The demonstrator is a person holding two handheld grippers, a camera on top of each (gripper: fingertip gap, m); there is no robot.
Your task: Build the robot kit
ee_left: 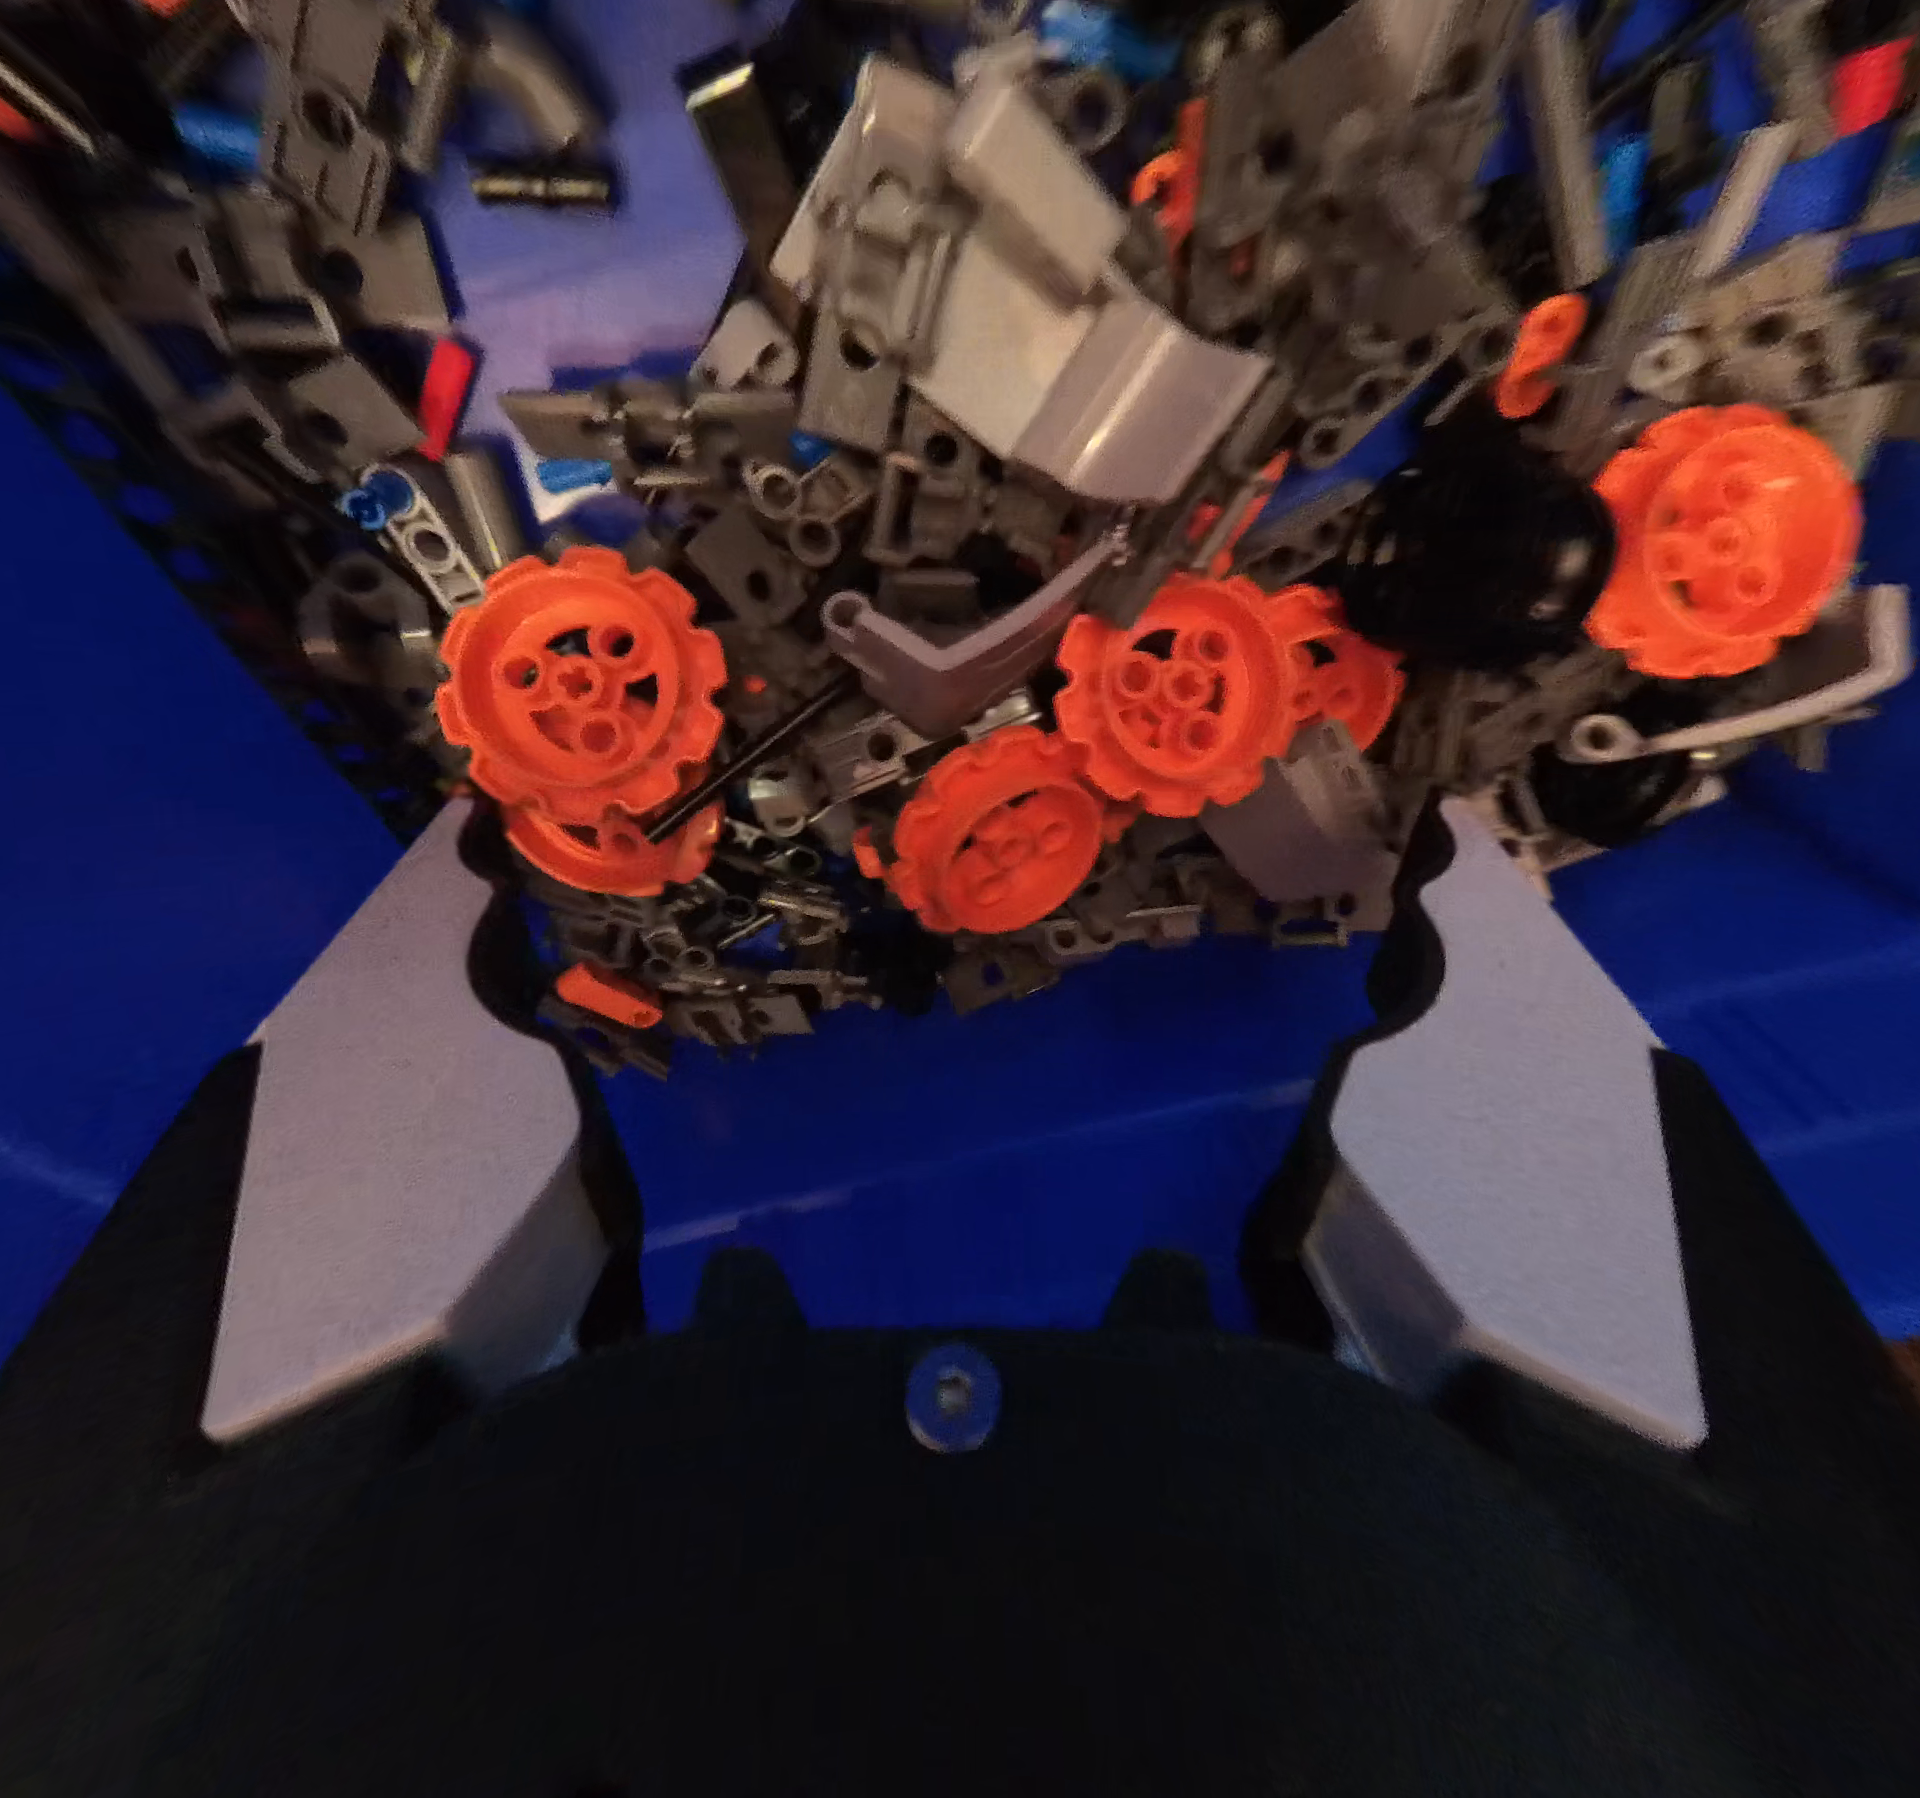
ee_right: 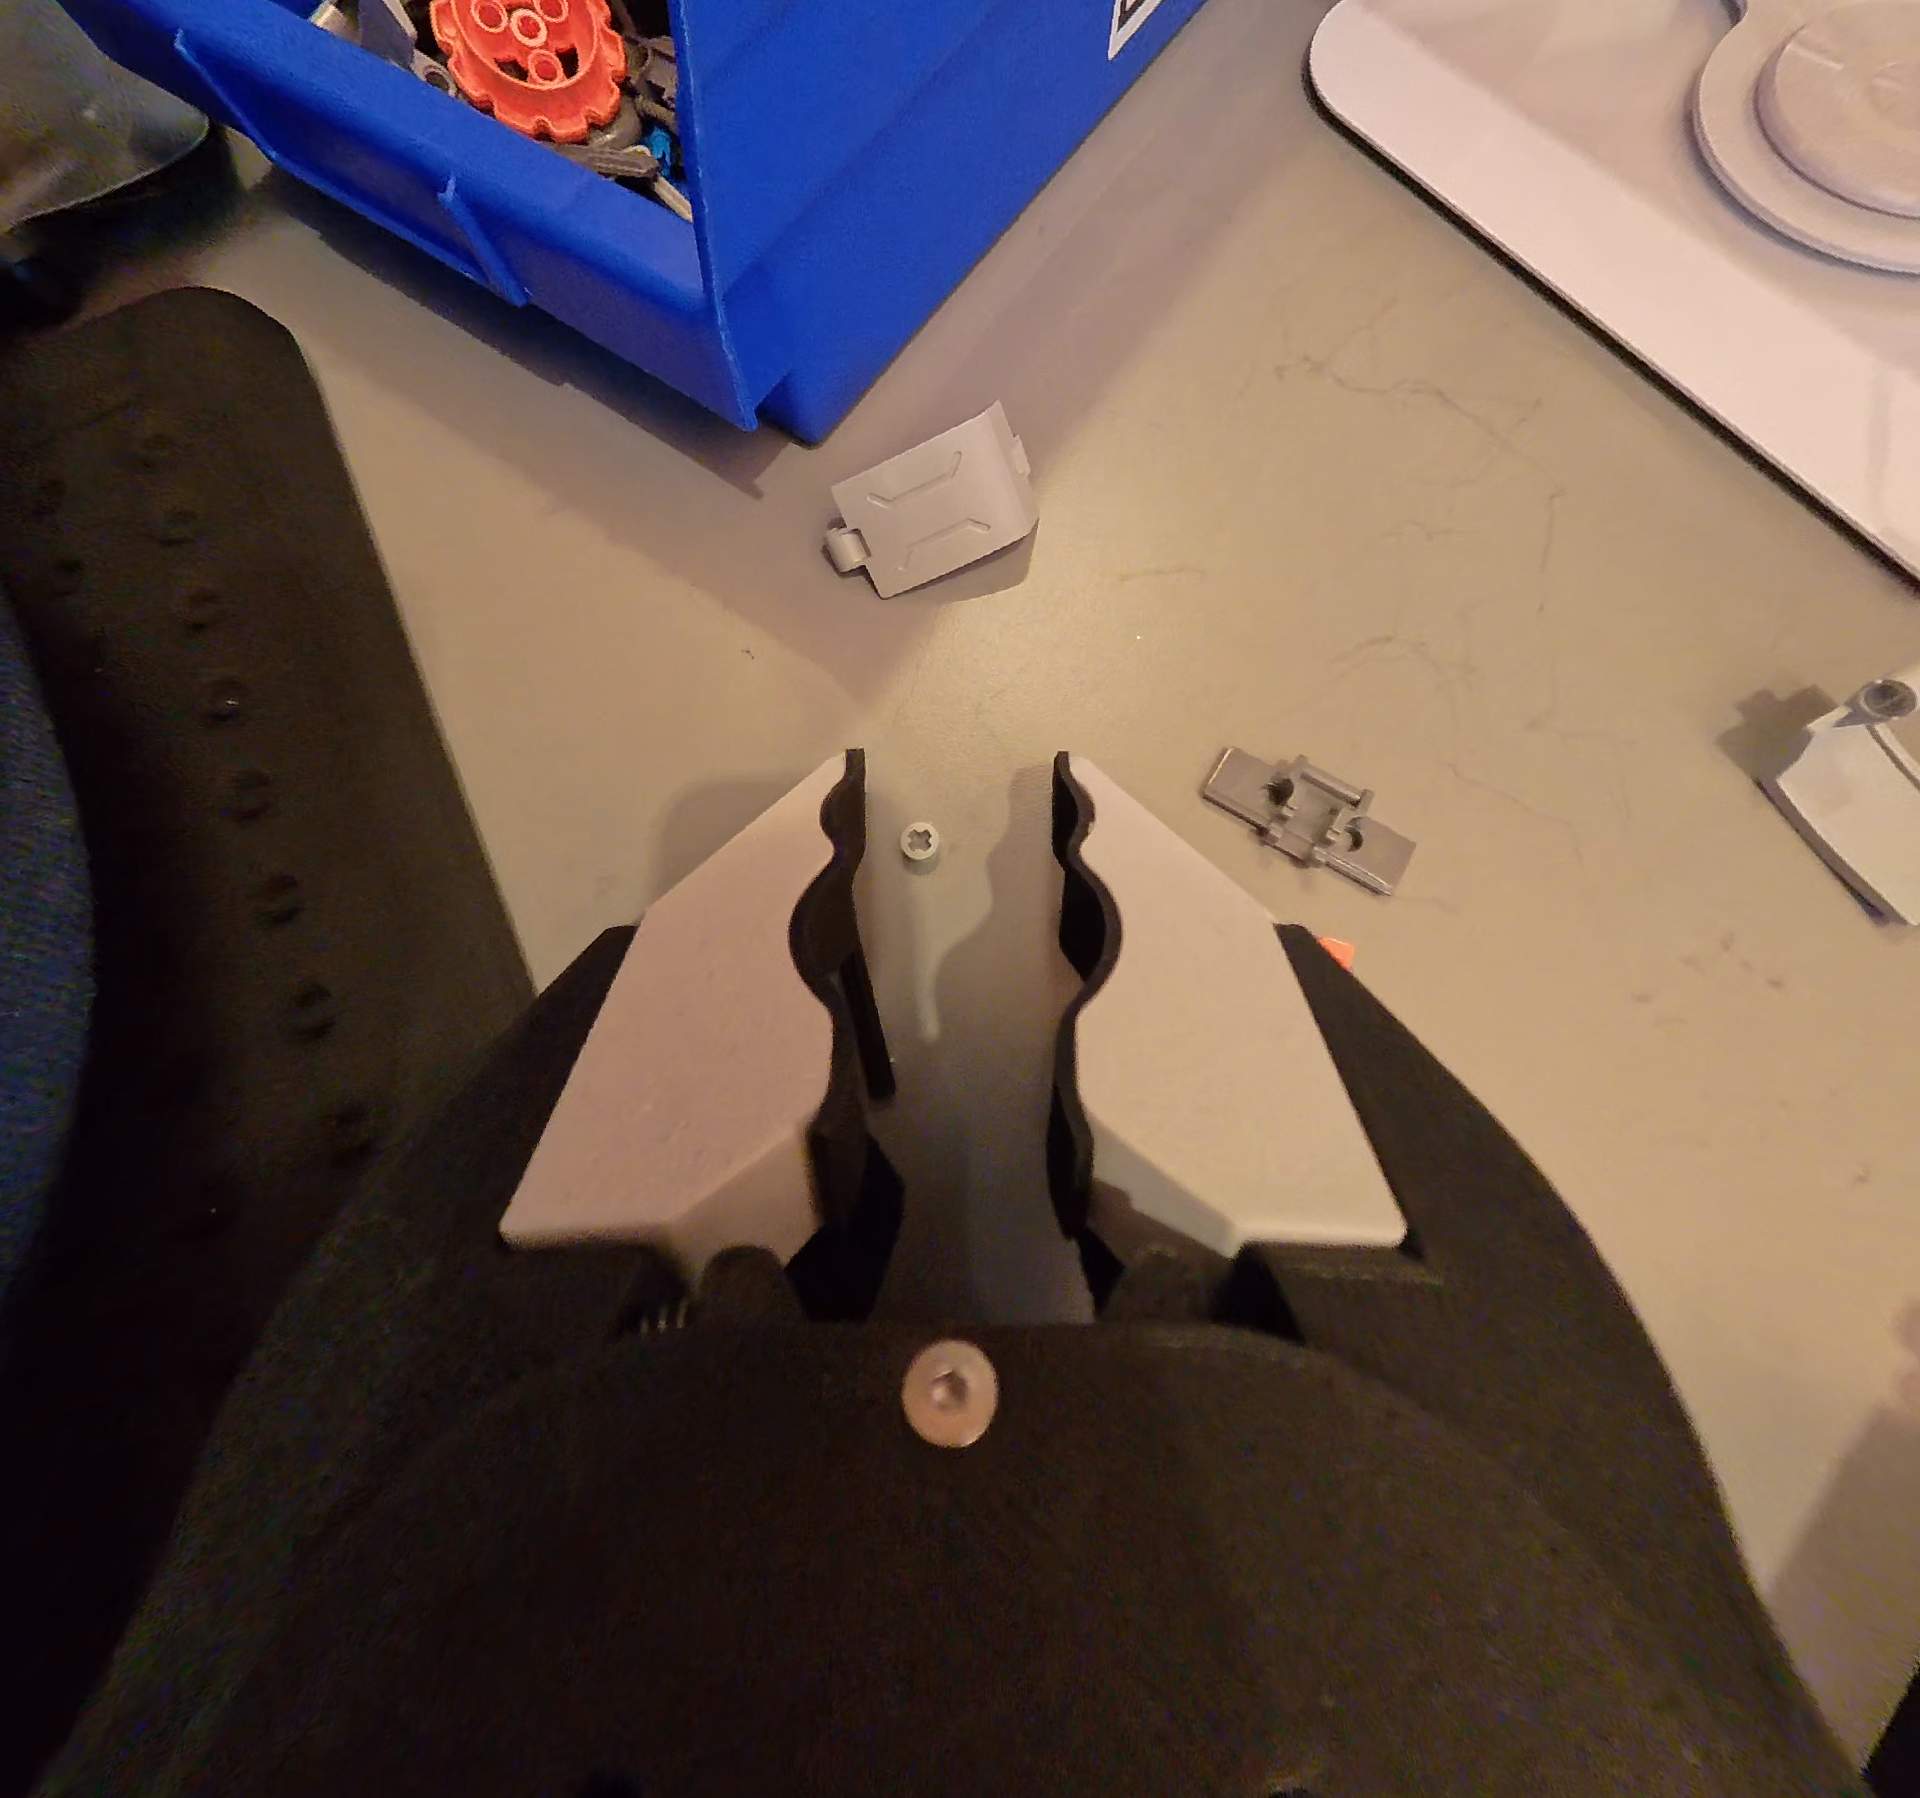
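Observation:
In the left wrist view my left gripper (ee_left: 956, 813) is open wide and empty. It hovers over a heap of grey, black and orange building parts (ee_left: 935, 522) inside a blue bin (ee_left: 187, 813). Several orange toothed wheels lie at its tips; one orange wheel (ee_left: 997, 829) sits right between them, another (ee_left: 577, 678) by the left finger. In the right wrist view my right gripper (ee_right: 956, 761) stands low over a grey table (ee_right: 1351, 522), its jaws a narrow gap apart. A small light grey part with a cross-holed end (ee_right: 921, 839) lies between the fingers, apart from both pads.
A grey curved panel (ee_right: 930, 517) lies ahead of the right gripper, a flat grey link piece (ee_right: 1309, 818) to its right. The blue bin (ee_right: 831, 190) with an orange wheel (ee_right: 530, 34) stands beyond. A white tray (ee_right: 1538, 190) is far right; a dark perforated object (ee_right: 208, 709) is left. The left gripper's tips are roughly 30 cm from the right gripper's.

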